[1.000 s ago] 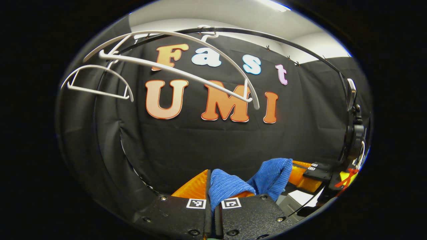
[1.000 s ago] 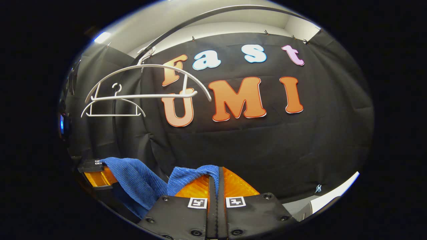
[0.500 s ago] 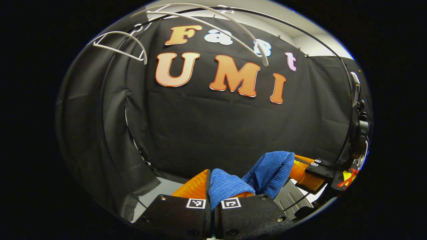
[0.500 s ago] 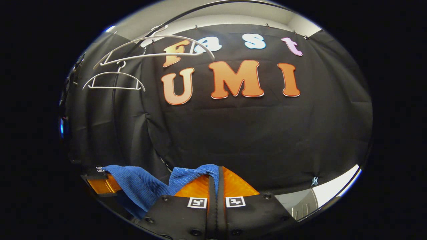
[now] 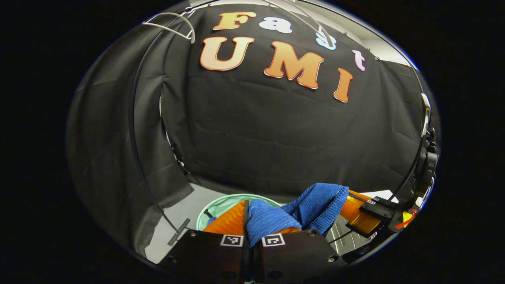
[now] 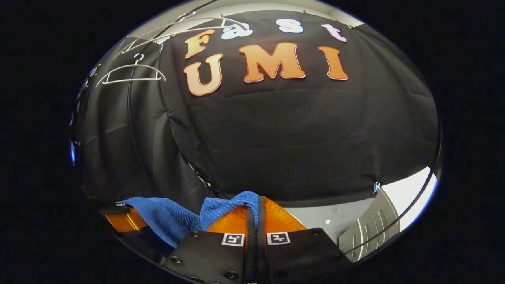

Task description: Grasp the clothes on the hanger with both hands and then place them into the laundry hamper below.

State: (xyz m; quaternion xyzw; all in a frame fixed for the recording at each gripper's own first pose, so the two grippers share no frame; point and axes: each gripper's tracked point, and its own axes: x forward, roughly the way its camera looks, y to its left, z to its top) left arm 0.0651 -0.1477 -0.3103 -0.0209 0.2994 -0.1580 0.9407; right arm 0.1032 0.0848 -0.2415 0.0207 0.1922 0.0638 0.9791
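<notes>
Item: blue ribbed garment, off the hangers and strung between the two tongs.

Left tongs: fingers closed on a bunched fold of the garment, cloth bulging up between them. From this fold the garment runs across to the right tongs, seen at the lower right of the left gripper view.

Right tongs: fingers pressed together on an edge of the garment, which spills over one finger and trails toward the left tongs.

Laundry hamper: pale green round rim, directly below the garment and just beyond the left tongs, standing on a grey floor.

White hangers: bare, high above the garment against the black cloth, hung from a dark rail.
</notes>
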